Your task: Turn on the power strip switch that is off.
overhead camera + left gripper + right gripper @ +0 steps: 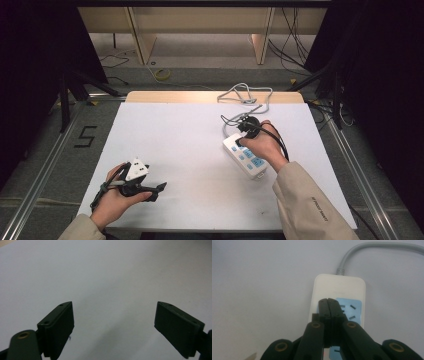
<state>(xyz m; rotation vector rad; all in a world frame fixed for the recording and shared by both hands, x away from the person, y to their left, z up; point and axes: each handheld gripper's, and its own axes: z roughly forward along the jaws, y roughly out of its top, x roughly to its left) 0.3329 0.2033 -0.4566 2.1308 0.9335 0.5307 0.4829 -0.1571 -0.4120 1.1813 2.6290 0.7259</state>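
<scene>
On the right half of the table (175, 150), just inside its middle, lies the power strip (245, 156), set slantwise under my right hand (264, 145). It is a white, round-cornered plastic block with pale blue socket panels along its top; in the right gripper view one panel shows three dark slots. A grey cable (362, 250) with a ribbed collar leaves its far end and curls into a loose loop (245, 94) near the table's back edge.

My right gripper (329, 302) has its jaws pressed together, empty, their tips over the strip's face beside the blue panel; I cannot tell whether they touch it. My left gripper (113, 320) rests low on the near left of the table, well apart from the strip, jaws spread wide with nothing but bare tabletop between them. Its pads are flat, matte black slabs held by small screws.

The tabletop is a smooth, white, matte sheet over a light wooden board that shows at the far edge. Beyond it lies a grey floor with metal rails, a taped figure 5 (86, 136), stray cables, and pale wooden furniture against dark surroundings.
</scene>
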